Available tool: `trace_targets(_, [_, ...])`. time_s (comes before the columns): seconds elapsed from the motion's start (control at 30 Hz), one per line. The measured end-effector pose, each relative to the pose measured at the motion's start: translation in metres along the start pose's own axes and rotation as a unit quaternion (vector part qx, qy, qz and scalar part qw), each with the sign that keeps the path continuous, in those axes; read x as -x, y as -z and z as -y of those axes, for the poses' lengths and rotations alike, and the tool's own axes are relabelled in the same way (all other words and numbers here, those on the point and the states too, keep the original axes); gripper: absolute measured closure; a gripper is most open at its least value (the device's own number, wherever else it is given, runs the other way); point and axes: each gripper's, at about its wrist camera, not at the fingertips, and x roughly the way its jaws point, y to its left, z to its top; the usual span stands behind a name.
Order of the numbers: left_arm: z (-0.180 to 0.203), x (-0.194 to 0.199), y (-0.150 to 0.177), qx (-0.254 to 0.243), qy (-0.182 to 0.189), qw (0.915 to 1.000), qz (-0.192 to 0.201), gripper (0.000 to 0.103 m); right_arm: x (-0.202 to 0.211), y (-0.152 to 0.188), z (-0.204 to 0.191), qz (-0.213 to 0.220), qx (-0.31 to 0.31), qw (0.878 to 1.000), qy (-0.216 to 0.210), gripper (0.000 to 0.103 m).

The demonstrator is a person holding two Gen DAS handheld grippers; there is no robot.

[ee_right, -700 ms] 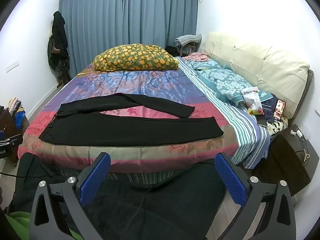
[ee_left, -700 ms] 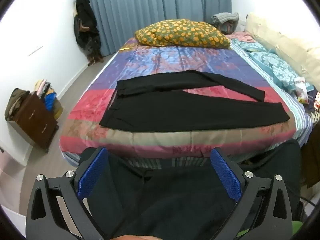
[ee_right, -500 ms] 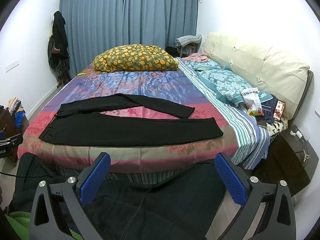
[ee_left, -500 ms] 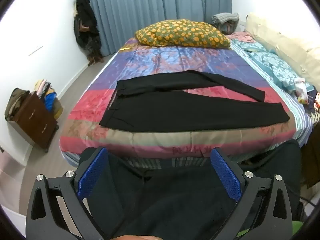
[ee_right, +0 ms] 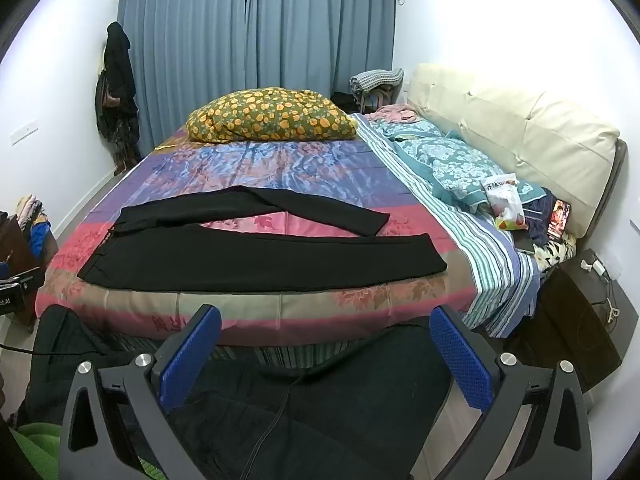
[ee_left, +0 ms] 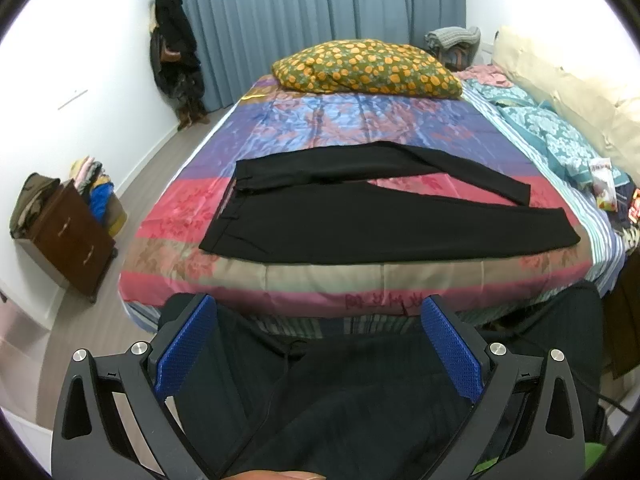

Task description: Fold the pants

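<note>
Black pants point(ee_left: 360, 224) lie flat on the bed's colourful cover, waistband to the left, both legs stretched right and spread apart in a narrow V. They also show in the right wrist view point(ee_right: 256, 256). My left gripper point(ee_left: 318, 344) is open and empty, held back from the near bed edge, well short of the pants. My right gripper point(ee_right: 324, 356) is open and empty too, also in front of the bed edge.
A yellow-flowered pillow point(ee_left: 368, 66) lies at the far end of the bed point(ee_left: 360, 284). Teal bedding point(ee_right: 452, 164), a snack bag point(ee_right: 504, 200) and a cream headboard point(ee_right: 520, 132) are at right. A brown drawer unit point(ee_left: 68, 236) stands left. Dark cloth point(ee_right: 320, 400) lies below the grippers.
</note>
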Motion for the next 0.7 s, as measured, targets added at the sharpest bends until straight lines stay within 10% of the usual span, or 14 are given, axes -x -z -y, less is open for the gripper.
trace_targets(0.7, [-0.0005,-0.0005,0.0009,-0.001,-0.001,1.0000,0.000,0.001,-0.0017,-0.0006,0.0001,0.000,0.001,1.000,0.000,0.000])
